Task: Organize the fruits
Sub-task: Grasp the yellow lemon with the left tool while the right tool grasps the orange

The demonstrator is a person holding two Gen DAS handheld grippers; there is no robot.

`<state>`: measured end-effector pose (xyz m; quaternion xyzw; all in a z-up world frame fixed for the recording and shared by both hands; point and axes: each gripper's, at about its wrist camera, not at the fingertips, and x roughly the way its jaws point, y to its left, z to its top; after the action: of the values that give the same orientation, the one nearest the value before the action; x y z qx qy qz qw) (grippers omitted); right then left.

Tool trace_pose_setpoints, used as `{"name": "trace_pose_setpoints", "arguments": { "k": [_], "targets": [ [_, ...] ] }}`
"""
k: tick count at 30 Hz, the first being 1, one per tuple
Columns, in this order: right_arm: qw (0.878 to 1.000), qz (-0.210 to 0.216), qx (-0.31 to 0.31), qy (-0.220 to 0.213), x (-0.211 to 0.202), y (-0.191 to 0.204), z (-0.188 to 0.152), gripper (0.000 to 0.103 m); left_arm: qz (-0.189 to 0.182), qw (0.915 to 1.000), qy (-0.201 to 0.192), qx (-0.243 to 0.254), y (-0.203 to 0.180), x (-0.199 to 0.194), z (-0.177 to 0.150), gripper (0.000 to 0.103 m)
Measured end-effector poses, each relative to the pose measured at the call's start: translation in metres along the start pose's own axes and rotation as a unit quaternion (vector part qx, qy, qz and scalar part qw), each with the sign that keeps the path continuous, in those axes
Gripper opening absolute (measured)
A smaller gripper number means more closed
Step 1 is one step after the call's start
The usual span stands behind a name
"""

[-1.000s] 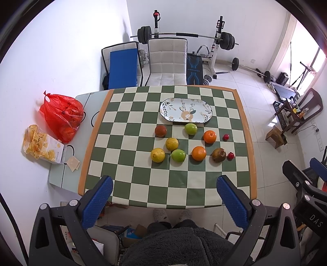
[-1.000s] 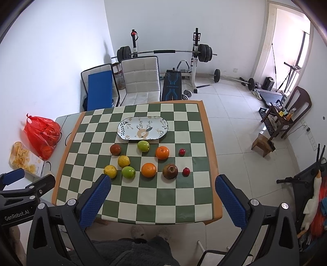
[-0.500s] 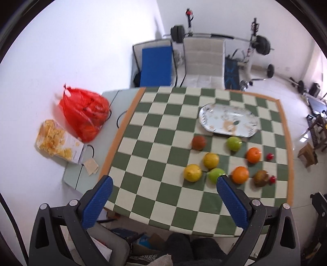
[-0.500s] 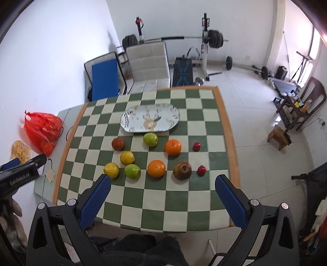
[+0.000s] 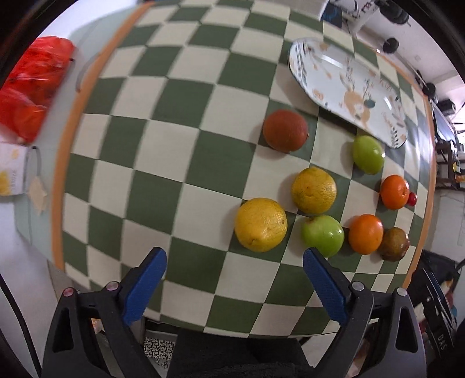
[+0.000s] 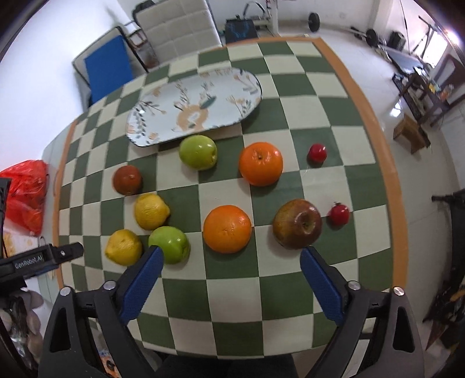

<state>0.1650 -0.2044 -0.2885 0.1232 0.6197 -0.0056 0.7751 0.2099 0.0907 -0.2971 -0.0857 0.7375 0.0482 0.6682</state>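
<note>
**Hovering over a checked table of loose fruit**

Looking down on a table (image 6: 334, 139) covered in green-and-cream checks with an orange border. Sitting empty toward the far side: an oval floral plate (image 6: 162, 128). Lying loose on the checks in front of it, none on the plate: a dark red fruit (image 5: 285, 130), two green apples (image 6: 198, 152) (image 6: 169, 244), two lemons (image 5: 260, 224) (image 5: 314, 190), two oranges (image 6: 260, 163) (image 6: 227, 228), a brownish-red apple (image 6: 297, 224), and two small red fruits (image 6: 317, 152) (image 6: 338, 214) nearest the right border.

Hanging over the near edge, the left gripper (image 5: 234, 279), jaws wide apart and holding nothing, the nearer lemon lying just beyond them. Hanging likewise, the right gripper (image 6: 229, 276), jaws wide apart and empty, the nearer orange lying just ahead between the blue pads (image 6: 142, 273).

Standing behind the table: a white padded chair (image 6: 177, 26) and a folded blue-panelled one (image 6: 109, 62). Showing farther back, weight-lifting gear on a pale tiled floor (image 6: 412, 162). Sitting off the right side, a small wooden stool (image 6: 411, 132) and a dark shelf unit. Resting on a pale surface left of the checks, a red plastic bag (image 5: 27, 87), with a white and yellow package (image 5: 10, 168) just beside it.
</note>
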Motion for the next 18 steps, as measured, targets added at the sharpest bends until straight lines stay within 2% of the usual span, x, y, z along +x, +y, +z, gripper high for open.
{"name": "trace_pose_setpoints", "arguments": {
  "k": [3, 8, 10, 11, 12, 18],
  "targets": [
    [0.999, -0.001, 0.027, 0.039, 0.035, -0.002, 0.007, 0.087, -0.002, 0.9992, 0.028, 0.027, -0.012, 0.03, 0.014, 0.093],
    [0.996, -0.005, 0.047, 0.07, 0.07, -0.001, 0.012, 0.085, -0.002, 0.9961, 0.058, 0.067, -0.03, 0.064, 0.023, 0.092],
    [0.995, -0.006, 0.055, 0.079, 0.081, -0.001, 0.015, 0.085, -0.007, 0.9951, 0.061, 0.077, -0.036, 0.075, 0.025, 0.078],
    [0.995, -0.008, 0.058, 0.081, 0.085, -0.001, 0.016, 0.085, -0.006, 0.9942, 0.069, 0.082, -0.038, 0.08, 0.025, 0.065],
    [0.994, -0.007, 0.062, 0.086, 0.09, -0.001, 0.017, 0.085, -0.009, 0.9938, 0.072, 0.084, -0.04, 0.084, 0.024, 0.06],
    [0.989, -0.003, 0.083, 0.122, 0.118, -0.002, 0.022, 0.075, 0.0, 0.9941, 0.059, 0.091, -0.036, 0.086, 0.017, 0.06]
  ]
}}
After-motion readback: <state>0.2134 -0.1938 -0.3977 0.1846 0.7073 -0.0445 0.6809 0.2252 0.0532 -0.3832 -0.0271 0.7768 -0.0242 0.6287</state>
